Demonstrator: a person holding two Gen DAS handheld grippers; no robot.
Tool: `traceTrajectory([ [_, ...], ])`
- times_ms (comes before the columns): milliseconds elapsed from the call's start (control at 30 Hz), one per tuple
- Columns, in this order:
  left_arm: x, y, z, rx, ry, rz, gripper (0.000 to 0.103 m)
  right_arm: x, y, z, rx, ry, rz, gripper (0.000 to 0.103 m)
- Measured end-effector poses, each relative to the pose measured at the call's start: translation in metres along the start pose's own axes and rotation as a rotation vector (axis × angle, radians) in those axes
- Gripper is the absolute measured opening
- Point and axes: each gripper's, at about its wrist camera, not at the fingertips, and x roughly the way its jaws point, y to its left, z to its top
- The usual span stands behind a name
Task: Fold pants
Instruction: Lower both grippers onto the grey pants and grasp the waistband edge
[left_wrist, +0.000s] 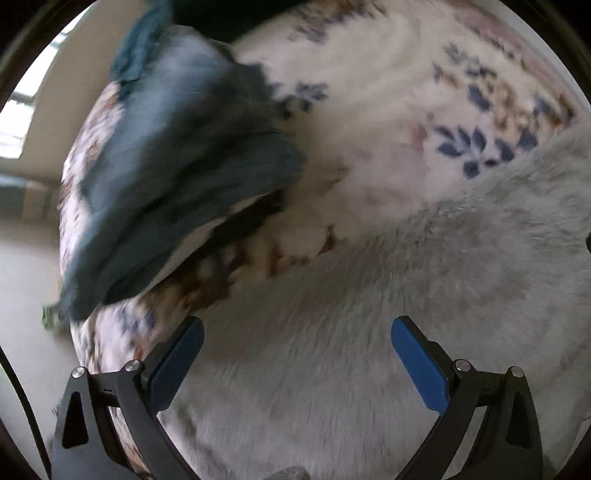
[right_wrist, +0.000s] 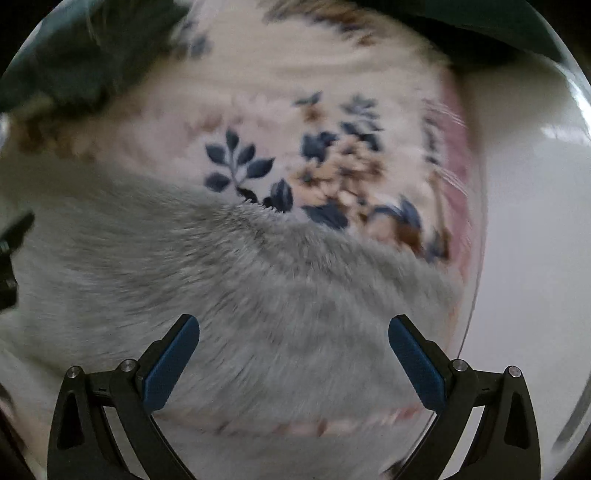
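Observation:
Fuzzy light-grey pants (left_wrist: 388, 314) lie spread on a floral bed cover (left_wrist: 388, 110). My left gripper (left_wrist: 297, 332) hangs open just above the grey fabric, with nothing between its blue pads. In the right wrist view the same grey pants (right_wrist: 258, 288) fill the lower half, their edge running across the floral cover (right_wrist: 295, 122). My right gripper (right_wrist: 293, 332) is also open over the fabric and holds nothing. Both views are motion-blurred.
A blue-grey garment (left_wrist: 177, 166) lies crumpled at the bed's left side, hanging over the edge. Dark cloth (right_wrist: 74, 51) sits at the far left of the right wrist view. Pale floor (left_wrist: 26, 277) shows left of the bed, and pale floor (right_wrist: 535, 240) lies beyond its right edge.

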Motion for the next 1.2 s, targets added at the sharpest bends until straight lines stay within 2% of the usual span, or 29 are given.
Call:
traceTrajectory([
  [100,0.036,-0.021,0.024,0.089,0.001,0.017,0.103,0.047,0.004,0.017,-0.101,0.051,-0.008,0.103],
  [200,0.065,-0.032,0.041,0.175,0.015,-0.013,0.103,0.087,0.006,0.038,-0.215,0.092,-0.021,0.103],
  [233,0.074,-0.034,0.045,0.199,0.030,-0.047,0.102,0.099,0.007,0.045,-0.253,0.103,-0.009,0.103],
  [300,0.078,-0.032,0.049,0.222,0.026,-0.129,0.091,0.112,0.008,0.053,-0.292,0.118,0.037,0.098],
  [333,0.076,-0.032,0.049,0.232,0.019,-0.172,0.074,0.114,0.008,0.055,-0.299,0.120,0.052,0.090],
  [367,0.074,-0.030,0.049,0.234,0.017,-0.216,0.056,0.115,0.007,0.057,-0.304,0.121,0.095,0.071],
  [400,0.072,-0.029,0.048,0.238,0.020,-0.266,0.046,0.115,0.007,0.058,-0.306,0.121,0.137,0.062],
  [433,0.068,-0.029,0.048,0.247,0.023,-0.306,0.027,0.115,0.007,0.058,-0.301,0.121,0.175,0.045],
  [467,0.063,-0.027,0.047,0.240,0.017,-0.320,0.018,0.113,0.008,0.056,-0.294,0.114,0.207,0.027],
  [533,0.057,-0.028,0.046,0.234,0.010,-0.316,0.007,0.105,0.010,0.049,-0.276,0.081,0.227,0.013],
  [633,0.040,-0.027,0.039,0.188,-0.021,-0.301,0.005,0.092,0.008,0.032,-0.245,0.026,0.218,0.010],
  [767,0.005,-0.007,0.026,0.061,-0.091,-0.295,0.004,0.065,-0.011,0.002,-0.159,-0.045,0.226,0.009],
  [933,-0.052,0.016,-0.012,-0.098,-0.174,-0.312,0.004,0.023,-0.040,-0.044,-0.037,-0.143,0.247,0.009],
  [1000,-0.065,0.012,-0.039,-0.150,-0.201,-0.316,0.004,0.007,-0.041,-0.056,-0.019,-0.176,0.239,0.009],
  [1100,-0.068,-0.001,-0.061,-0.214,-0.231,-0.332,0.004,-0.026,-0.032,-0.085,0.043,-0.222,0.243,0.008],
  [1133,-0.081,0.001,-0.079,-0.249,-0.236,-0.344,0.004,-0.034,-0.025,-0.088,0.057,-0.236,0.241,0.008],
  [1167,-0.065,-0.021,-0.075,-0.273,-0.249,-0.346,0.004,-0.043,-0.022,-0.100,0.070,-0.248,0.244,0.008],
  [1200,-0.063,-0.027,-0.086,-0.313,-0.267,-0.369,0.004,-0.052,-0.017,-0.112,0.085,-0.264,0.244,0.008],
])
